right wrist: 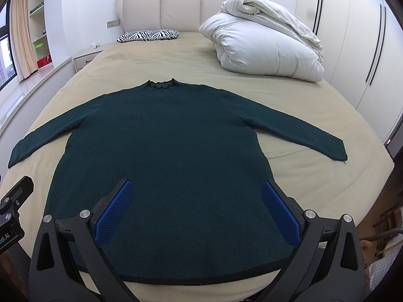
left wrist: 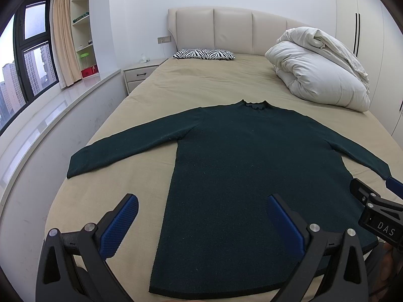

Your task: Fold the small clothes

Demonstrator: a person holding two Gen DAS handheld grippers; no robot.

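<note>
Knitwear fills the middle of both views: a dark green sweater (left wrist: 246, 156) lies flat on the beige bed sheet (left wrist: 191, 85), collar toward twelve o'clock and hem toward six, both sleeves spread out to either side. In the left wrist view the left gripper (left wrist: 202, 215) hangs above the hem end with its jaws wide apart and nothing between them; one blue pad (left wrist: 118, 226) sits over bare sheet at about eight o'clock, the other over the sweater's body at five o'clock. At four o'clock in that same view the right gripper (left wrist: 382, 201) shows at the frame edge, near the cuff of the right sleeve. In the right wrist view the right gripper (right wrist: 197, 211) is likewise spread wide and empty, both pads over the lower body of the sweater (right wrist: 171, 146). The left gripper (right wrist: 15, 206) enters that view at eight o'clock. Farther up the bed, a zebra-print pillow (left wrist: 204, 53) rests at twelve o'clock against the headboard (left wrist: 226, 30), and a bundled white duvet (left wrist: 320, 68) sits at two o'clock.
</note>
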